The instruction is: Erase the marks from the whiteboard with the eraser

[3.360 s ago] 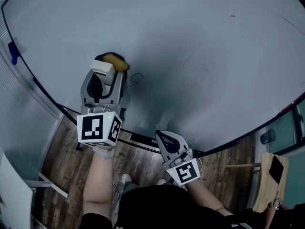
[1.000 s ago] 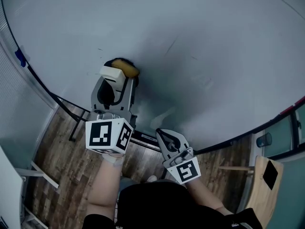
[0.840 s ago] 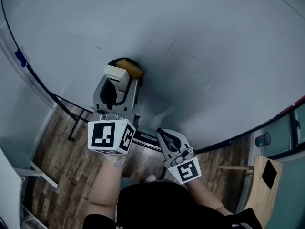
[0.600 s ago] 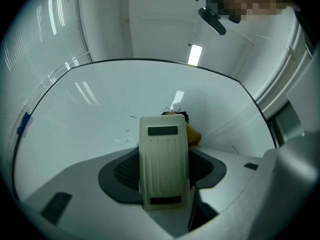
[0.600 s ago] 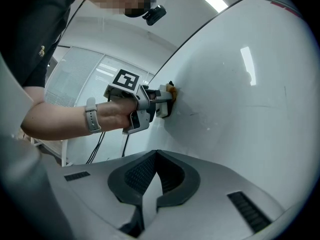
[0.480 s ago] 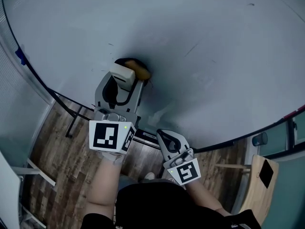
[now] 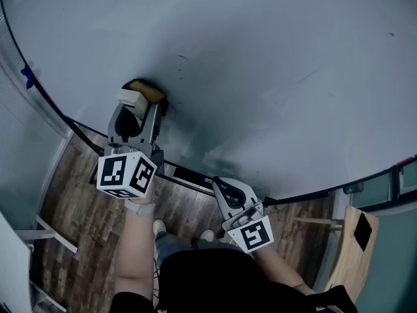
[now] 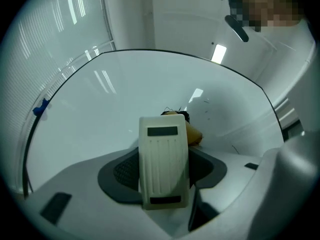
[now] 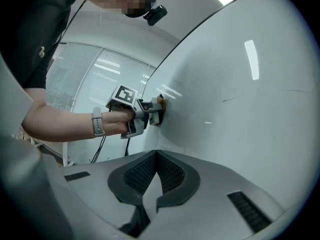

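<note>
The whiteboard (image 7: 260, 64) fills the upper head view, with faint short marks (image 7: 184, 57) on it. My left gripper (image 7: 139, 108) is shut on the eraser (image 7: 152, 91), a cream block with a tan layer and black felt, pressed flat against the board's lower left. In the left gripper view the eraser (image 8: 163, 159) stands between the jaws, thin dark strokes (image 8: 169, 109) just past it. My right gripper (image 7: 220, 189) hangs below the board's bottom edge, shut and empty; its own view shows the jaws (image 9: 157, 176) meeting, with the left gripper (image 9: 142, 111) and eraser (image 9: 160, 103) at the board (image 9: 240, 99).
A blue clip (image 7: 26, 75) sits on the board's left frame. The board's dark bottom rail (image 7: 189, 173) runs just under my left gripper. A wooden chair (image 7: 355, 246) stands at the right on the plank floor, and white furniture (image 7: 13, 266) at the left.
My left gripper has slid the eraser leftward along the board. The looped mark seen beside the eraser earlier no longer shows. The right gripper has stayed put.
</note>
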Available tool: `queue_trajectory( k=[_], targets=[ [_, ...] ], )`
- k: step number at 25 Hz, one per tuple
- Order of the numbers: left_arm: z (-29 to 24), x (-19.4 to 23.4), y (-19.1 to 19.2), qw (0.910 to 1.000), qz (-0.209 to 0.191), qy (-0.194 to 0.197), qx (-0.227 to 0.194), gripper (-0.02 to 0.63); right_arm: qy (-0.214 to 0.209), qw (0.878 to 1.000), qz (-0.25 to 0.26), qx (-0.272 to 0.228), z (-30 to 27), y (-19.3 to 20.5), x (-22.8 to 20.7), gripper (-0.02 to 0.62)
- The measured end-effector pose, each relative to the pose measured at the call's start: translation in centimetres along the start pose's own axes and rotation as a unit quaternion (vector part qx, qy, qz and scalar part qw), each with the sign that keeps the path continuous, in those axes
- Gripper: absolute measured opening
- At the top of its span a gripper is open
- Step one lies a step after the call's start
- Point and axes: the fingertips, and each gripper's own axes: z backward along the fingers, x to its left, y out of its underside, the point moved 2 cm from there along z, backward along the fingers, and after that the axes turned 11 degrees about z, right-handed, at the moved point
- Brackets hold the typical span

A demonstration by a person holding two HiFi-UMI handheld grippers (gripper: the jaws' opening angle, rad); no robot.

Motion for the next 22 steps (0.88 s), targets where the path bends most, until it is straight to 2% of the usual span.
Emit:
queue_trajectory(
  k=[4,9,22],
  targets=[
    [0.3,2.8,0.2,0.9995,0.023,-0.015,0.012,0.268,-0.002,1.0,-0.002,-0.002,-0.9,-0.3,1.0,0.026],
    [0.6,3.3,0.9,0.9989,0.037,-0.025,0.014,0.267,0.0,1.0,-0.002,0.001,-1.0,-0.3,1.4,0.026],
    [2.7,0.9,7.5,0.999,0.009,-0.033,0.03,0.265,-0.001,1.0,-0.003,0.009,1.5,1.1,1.1,0.026]
  ],
)
